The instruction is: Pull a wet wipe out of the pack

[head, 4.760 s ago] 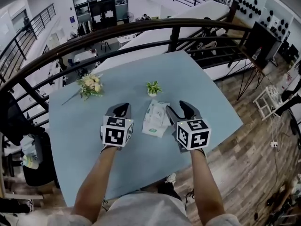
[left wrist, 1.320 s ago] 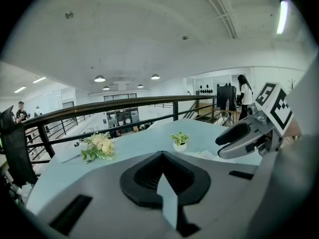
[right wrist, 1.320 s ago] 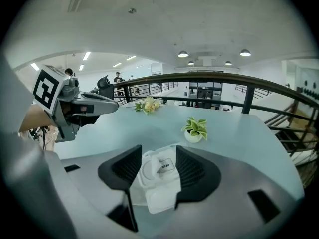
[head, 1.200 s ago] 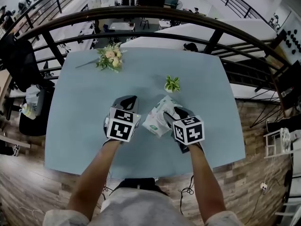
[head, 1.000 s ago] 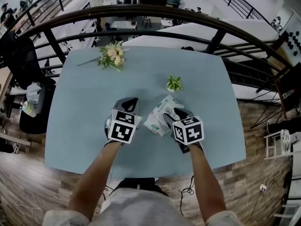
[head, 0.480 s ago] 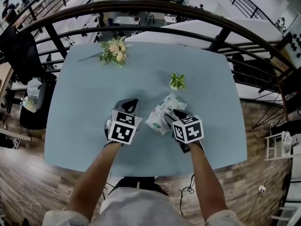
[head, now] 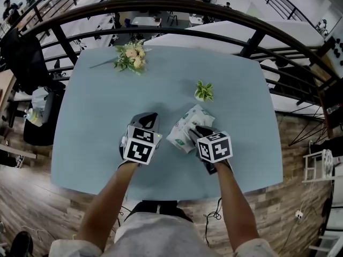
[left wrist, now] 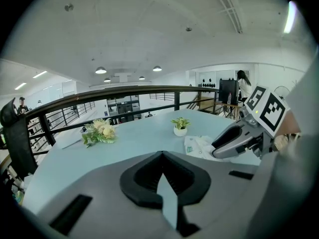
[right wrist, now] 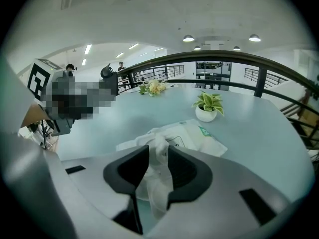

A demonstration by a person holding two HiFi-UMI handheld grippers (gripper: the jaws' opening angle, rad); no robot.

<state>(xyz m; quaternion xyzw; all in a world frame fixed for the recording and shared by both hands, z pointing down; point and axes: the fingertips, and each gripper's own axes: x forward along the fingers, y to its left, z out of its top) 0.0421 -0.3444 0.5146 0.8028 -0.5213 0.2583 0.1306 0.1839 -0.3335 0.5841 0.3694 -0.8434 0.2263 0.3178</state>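
The white wet wipe pack (head: 186, 126) lies on the pale blue table (head: 102, 106), just in front of a small potted plant (head: 203, 91). My right gripper (head: 196, 129) is down on the pack's near right part. In the right gripper view a crumpled wet wipe (right wrist: 155, 183) stands up out of the pack (right wrist: 192, 136) and fills the gap of the right gripper (right wrist: 158, 149). Its jaws have just been closing, and both pads touch the wipe. My left gripper (head: 148, 116) hovers left of the pack, shut and empty, its tips (left wrist: 162, 154) meeting.
A bunch of flowers (head: 131, 58) lies at the table's far left. A dark railing (head: 177, 7) curves round the far edge, with a drop to a lower floor behind it. A wooden floor shows past the table's near and right edges.
The right gripper has sunk a little onto the pack. The left gripper has stayed where it was. The head camera has shifted slightly.
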